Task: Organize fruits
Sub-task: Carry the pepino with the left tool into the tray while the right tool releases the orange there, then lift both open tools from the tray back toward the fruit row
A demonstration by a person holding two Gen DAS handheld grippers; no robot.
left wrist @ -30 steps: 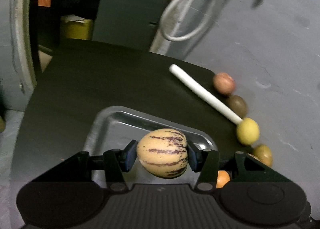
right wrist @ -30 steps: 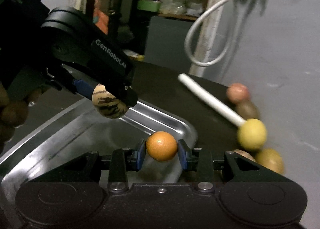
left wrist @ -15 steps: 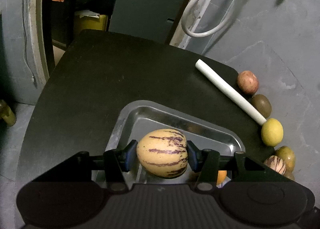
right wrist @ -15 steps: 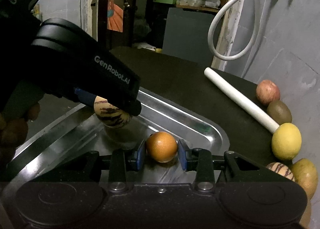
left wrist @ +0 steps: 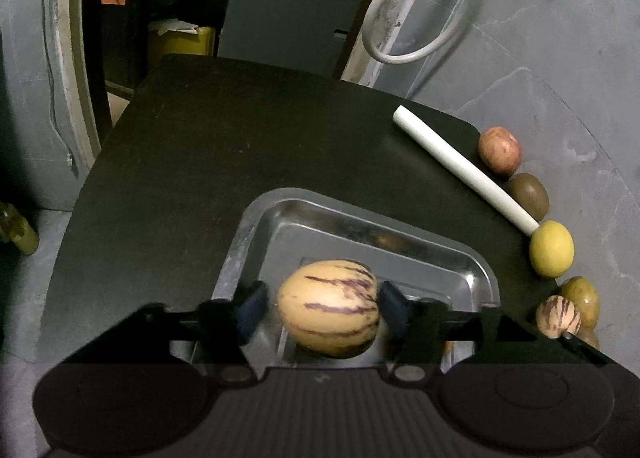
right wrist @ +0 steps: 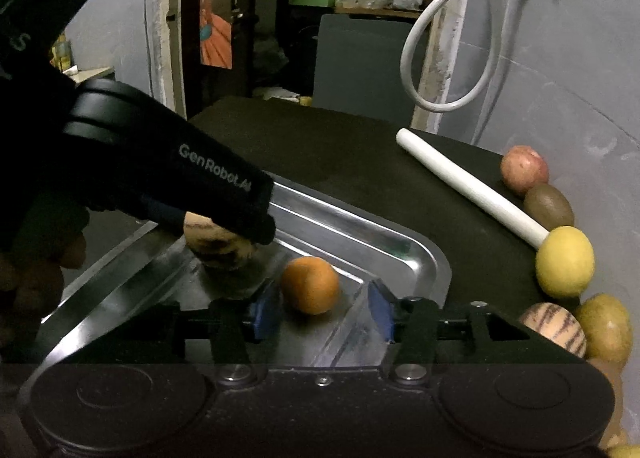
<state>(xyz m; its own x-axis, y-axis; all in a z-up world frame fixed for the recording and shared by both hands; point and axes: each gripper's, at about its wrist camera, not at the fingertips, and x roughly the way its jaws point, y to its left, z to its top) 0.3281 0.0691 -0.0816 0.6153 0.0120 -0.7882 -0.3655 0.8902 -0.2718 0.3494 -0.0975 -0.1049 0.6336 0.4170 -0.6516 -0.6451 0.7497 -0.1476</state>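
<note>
Right wrist view: right tool [right wrist: 322, 310] spread around orange [right wrist: 310, 285]; left tool [left wrist: 320, 308] apparently released striped melon [left wrist: 329, 308].

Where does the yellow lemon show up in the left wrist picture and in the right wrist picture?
Left wrist: the lemon sits at the right edge, at the near end of the white rod.
Right wrist: the lemon is at right, mid-height, again at the rod's near end.
Shared landmark: the white rod, with the metal tray to its left.

both grippers, left [left wrist: 320, 308] and right [right wrist: 322, 308], have opened, releasing striped melon [left wrist: 328, 308] and orange [right wrist: 310, 285].
</note>
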